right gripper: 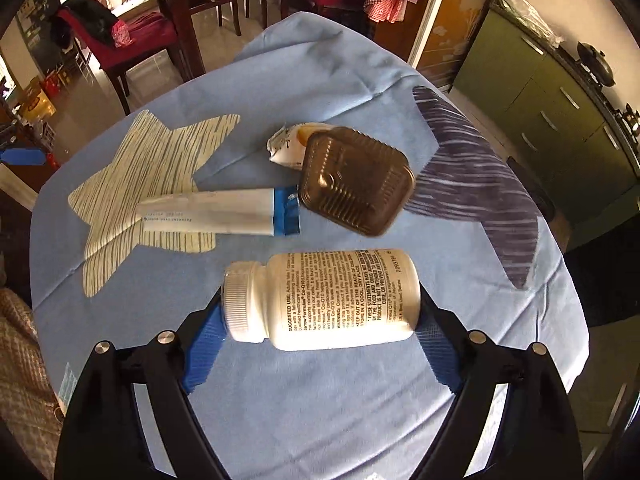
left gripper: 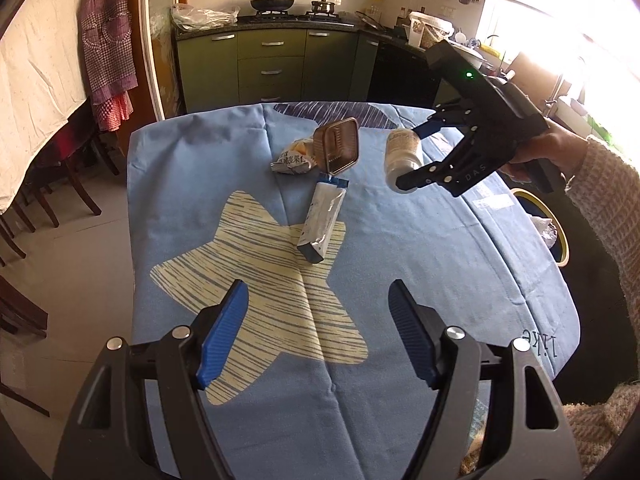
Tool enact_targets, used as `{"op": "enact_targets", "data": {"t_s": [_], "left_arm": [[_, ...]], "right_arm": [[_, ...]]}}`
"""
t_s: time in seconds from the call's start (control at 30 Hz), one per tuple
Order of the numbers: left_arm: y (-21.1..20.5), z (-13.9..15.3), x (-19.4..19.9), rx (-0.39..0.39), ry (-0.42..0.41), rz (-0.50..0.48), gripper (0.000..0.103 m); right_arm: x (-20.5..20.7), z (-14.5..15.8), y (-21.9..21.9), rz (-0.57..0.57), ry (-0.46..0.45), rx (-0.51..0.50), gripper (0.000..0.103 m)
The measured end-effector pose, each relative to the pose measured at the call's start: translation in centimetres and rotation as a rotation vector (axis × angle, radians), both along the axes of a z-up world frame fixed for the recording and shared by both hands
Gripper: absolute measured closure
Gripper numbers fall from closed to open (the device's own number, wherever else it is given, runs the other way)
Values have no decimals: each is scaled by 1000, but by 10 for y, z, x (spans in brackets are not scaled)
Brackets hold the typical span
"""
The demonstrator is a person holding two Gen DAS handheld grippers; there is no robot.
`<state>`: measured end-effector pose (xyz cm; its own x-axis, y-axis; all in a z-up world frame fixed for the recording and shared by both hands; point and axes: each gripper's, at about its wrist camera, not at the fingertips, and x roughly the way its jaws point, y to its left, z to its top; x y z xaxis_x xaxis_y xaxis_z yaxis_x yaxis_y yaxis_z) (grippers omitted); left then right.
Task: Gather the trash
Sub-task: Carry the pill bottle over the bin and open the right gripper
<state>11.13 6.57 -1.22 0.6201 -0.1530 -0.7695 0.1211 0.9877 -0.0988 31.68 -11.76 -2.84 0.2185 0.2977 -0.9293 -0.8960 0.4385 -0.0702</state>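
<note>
Currently, step in hand: the right gripper (right gripper: 320, 320) has the white supplement bottle (right gripper: 322, 300) lengthwise between its blue pads, one at the ribbed cap, one at the base; it looks gripped end to end.
Bottle's place: lifted clear of the blue star-print tablecloth (left gripper: 400, 260), lying sideways in the grip, probably because it lay on its side.
Left gripper (left gripper: 318, 332): jaws apart, nothing between them, hovering low over the cream star on the cloth, seemingly waiting its turn.
Trash on the cloth: a flattened toothpaste tube (left gripper: 322, 222) near the middle; a brown plastic tray (left gripper: 338, 145) tilted against a crumpled snack wrapper (left gripper: 290, 160), the two touching.
Likely bin: a yellow-rimmed container (left gripper: 562, 240) beside the table's edge, near the person's right hand (left gripper: 548, 152), already holding something pale.
Risk: an end-to-end hold on a smooth cylinder may slip if tilted.
</note>
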Motion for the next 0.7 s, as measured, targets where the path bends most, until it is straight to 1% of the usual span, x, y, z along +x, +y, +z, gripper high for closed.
{"op": "enact_targets", "data": {"t_s": [0.07,0.13,0.27,0.37,0.5,0.6,0.7], "left_arm": [[-8,1,0,-1,-6,-20,33],[-16,2,0,0,-10,-39,32],[-34,2,1,1,-12,-81,32],[-45,3,2,-6,-16,-100,32],[-60,7,4,4,-20,-119,32],[-72,9,4,15,-21,-140,32],[-82,9,5,27,-18,-155,32]], "right_arm": [[-9,7,-29,-40,-4,-6,19],[-16,13,-67,-102,-4,-14,19],[-25,19,-166,-279,7,-29,19],[-32,17,-234,-401,13,-48,19],[-36,8,-307,-548,22,-76,19],[-32,-1,-351,-649,32,-75,18],[-19,-15,-376,-731,52,-63,18]]}}
